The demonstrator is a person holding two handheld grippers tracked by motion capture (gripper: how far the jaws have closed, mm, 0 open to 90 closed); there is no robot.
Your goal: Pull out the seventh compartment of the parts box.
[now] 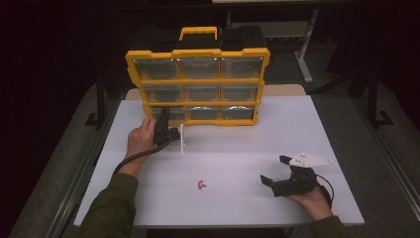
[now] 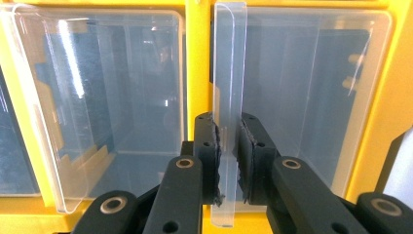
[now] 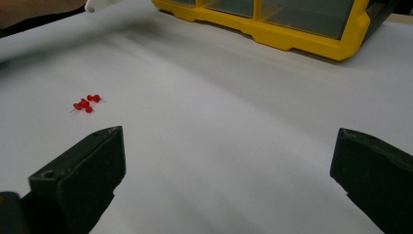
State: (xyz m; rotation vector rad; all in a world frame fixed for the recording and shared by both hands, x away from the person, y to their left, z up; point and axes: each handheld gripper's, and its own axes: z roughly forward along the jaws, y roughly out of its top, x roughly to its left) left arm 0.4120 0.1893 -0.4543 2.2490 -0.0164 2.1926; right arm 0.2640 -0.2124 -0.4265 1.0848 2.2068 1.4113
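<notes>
White worktop [image 1: 297, 124] carries upright yellow organizer [image 1: 198, 84]. Left tool [image 1: 171, 135] pinches clear drawer [image 2: 229, 117] by front edge, just before bottom-left slot. Right tool [image 1: 277, 171] spread, idle. Step: drawer extraction. Next: bring drawer toward red pushpins [image 1: 201, 185].

We see a dim room falling to black around the lit white table [image 1: 237, 148], and the high view is soft and grainy. Glare streaks the clear drawer fronts [image 2: 102, 92] up close, while our right gripper's near jaws blur.
</notes>
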